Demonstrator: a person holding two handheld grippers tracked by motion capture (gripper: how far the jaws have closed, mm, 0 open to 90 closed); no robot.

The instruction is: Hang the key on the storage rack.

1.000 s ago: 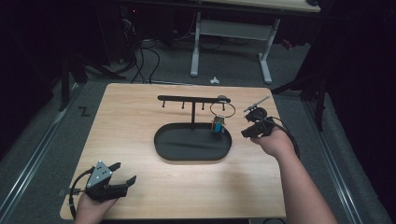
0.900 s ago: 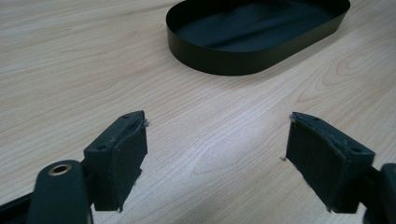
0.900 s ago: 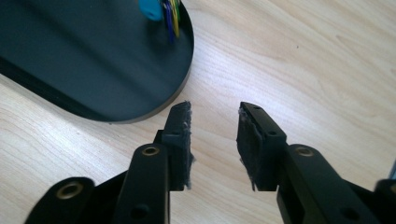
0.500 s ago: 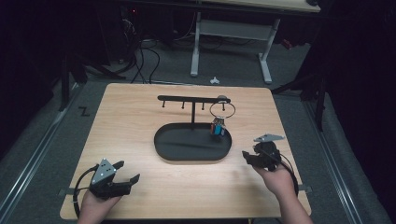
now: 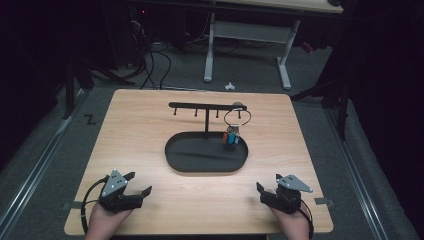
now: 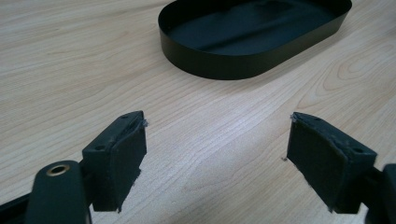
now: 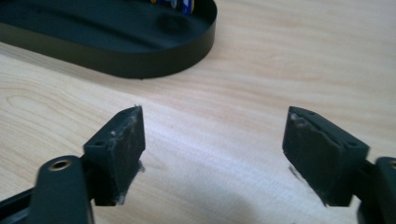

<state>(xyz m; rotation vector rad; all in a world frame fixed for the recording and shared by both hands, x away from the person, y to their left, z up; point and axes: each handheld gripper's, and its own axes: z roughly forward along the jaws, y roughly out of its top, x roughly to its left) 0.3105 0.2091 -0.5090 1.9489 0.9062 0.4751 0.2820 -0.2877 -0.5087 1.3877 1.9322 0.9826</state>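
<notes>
A black oval tray (image 5: 185, 162) sits mid-table with a black hook rack (image 5: 200, 106) rising from it. A key ring with coloured keys (image 5: 232, 134) hangs from the rack's right end over the tray. My left gripper (image 5: 139, 184) rests open near the front left edge, nothing between its jaws; its own view has the tray (image 6: 219, 70) ahead and the gripper (image 6: 215, 154) over bare wood. My right gripper (image 5: 261, 192) stands open near the front right edge, empty; in its view the tray wall (image 7: 140, 60) lies ahead of the gripper (image 7: 212, 154).
The wooden table (image 5: 145, 135) has bare wood around the tray. Beyond its far edge stand a desk frame (image 5: 245, 55) and cables on the dark floor (image 5: 150, 65). A rail runs along the floor at the left (image 5: 30, 175).
My right gripper has drawn back from beside the hanging keys to the front right edge of the table. The left gripper has barely shifted. The keys stay on the rack.
</notes>
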